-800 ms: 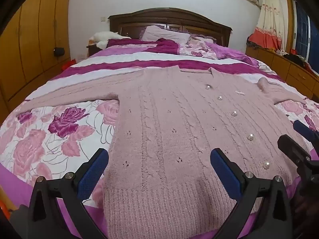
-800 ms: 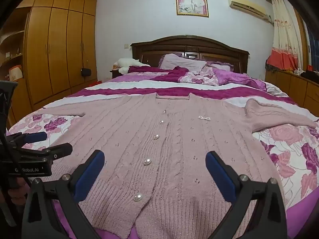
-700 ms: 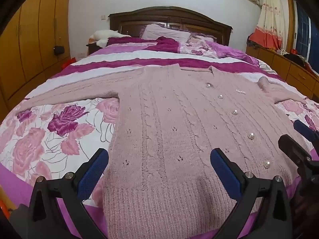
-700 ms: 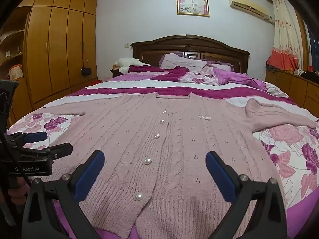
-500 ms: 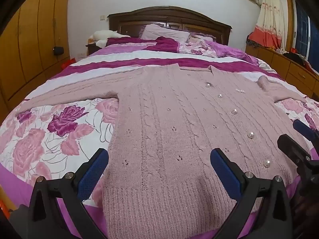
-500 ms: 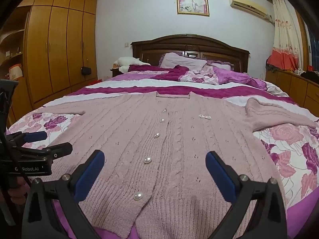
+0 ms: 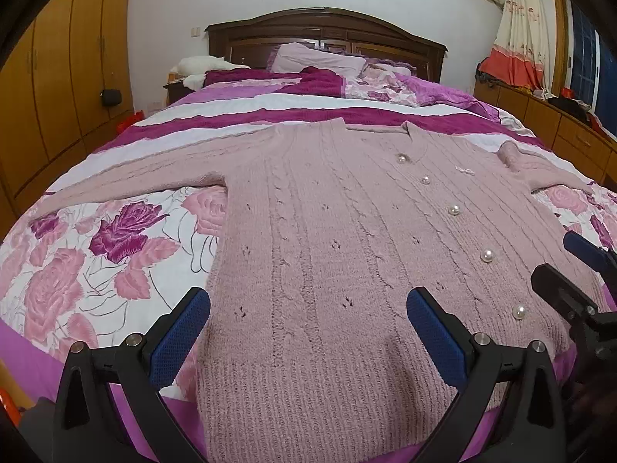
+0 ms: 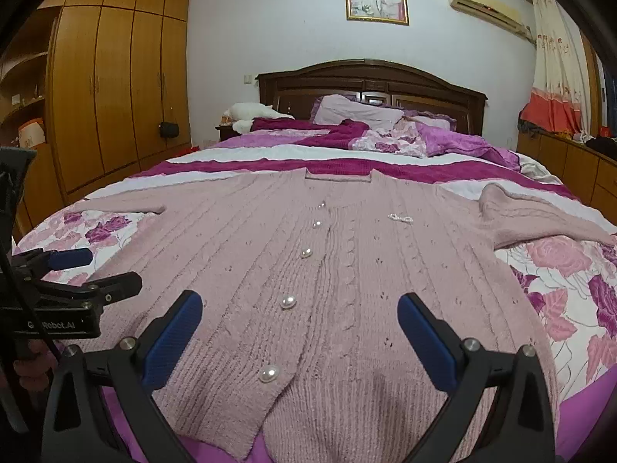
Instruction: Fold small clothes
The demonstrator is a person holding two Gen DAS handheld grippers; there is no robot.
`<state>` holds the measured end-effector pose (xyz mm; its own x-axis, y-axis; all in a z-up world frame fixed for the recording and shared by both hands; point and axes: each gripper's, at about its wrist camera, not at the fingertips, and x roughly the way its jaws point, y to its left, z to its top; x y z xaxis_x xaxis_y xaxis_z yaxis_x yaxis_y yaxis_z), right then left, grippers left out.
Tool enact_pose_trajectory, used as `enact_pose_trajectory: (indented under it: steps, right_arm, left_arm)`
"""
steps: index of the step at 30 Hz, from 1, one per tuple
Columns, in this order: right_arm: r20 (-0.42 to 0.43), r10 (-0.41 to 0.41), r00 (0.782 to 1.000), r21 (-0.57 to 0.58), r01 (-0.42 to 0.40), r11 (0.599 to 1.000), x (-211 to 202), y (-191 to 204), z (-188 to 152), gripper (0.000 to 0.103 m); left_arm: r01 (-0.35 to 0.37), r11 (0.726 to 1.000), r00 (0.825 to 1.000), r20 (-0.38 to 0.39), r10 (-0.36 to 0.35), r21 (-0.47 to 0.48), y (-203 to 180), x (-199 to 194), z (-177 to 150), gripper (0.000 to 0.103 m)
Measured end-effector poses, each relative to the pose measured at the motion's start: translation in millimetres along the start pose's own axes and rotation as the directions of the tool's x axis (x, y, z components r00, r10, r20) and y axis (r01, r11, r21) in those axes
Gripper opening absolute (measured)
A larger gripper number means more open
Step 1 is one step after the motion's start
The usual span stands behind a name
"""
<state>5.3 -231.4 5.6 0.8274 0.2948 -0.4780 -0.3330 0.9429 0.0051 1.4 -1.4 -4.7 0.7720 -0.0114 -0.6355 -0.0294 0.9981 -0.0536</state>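
Observation:
A pink cable-knit cardigan (image 7: 339, 239) with pearl buttons lies flat and face up on the bed, sleeves spread to both sides; it also shows in the right wrist view (image 8: 347, 270). My left gripper (image 7: 308, 332) is open and empty, hovering over the left part of the hem. My right gripper (image 8: 299, 332) is open and empty over the right part of the hem, near the lowest button (image 8: 268, 373). The right gripper's fingers (image 7: 586, 254) show at the right edge of the left wrist view; the left gripper's fingers (image 8: 69, 258) show at the left edge of the right wrist view.
The bed has a floral cover (image 7: 77, 270) with magenta stripes (image 8: 239, 166). Pillows and bunched bedding (image 8: 366, 127) lie by the dark headboard (image 8: 370, 81). Wooden wardrobes (image 8: 115, 88) stand to the left, low cabinets (image 8: 578, 162) and a curtain to the right.

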Motion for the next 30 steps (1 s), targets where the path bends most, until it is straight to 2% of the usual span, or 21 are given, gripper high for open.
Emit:
enact_pose_trajectory:
  steps: [30]
  right_arm:
    - [-0.007, 0.015, 1.000, -0.003, -0.015, 1.000, -1.6, 1.1, 2.9, 0.103]
  left_arm:
    - [0.009, 1.000, 1.000, -0.022, -0.009, 0.000, -0.7, 1.4, 0.1, 0.085]
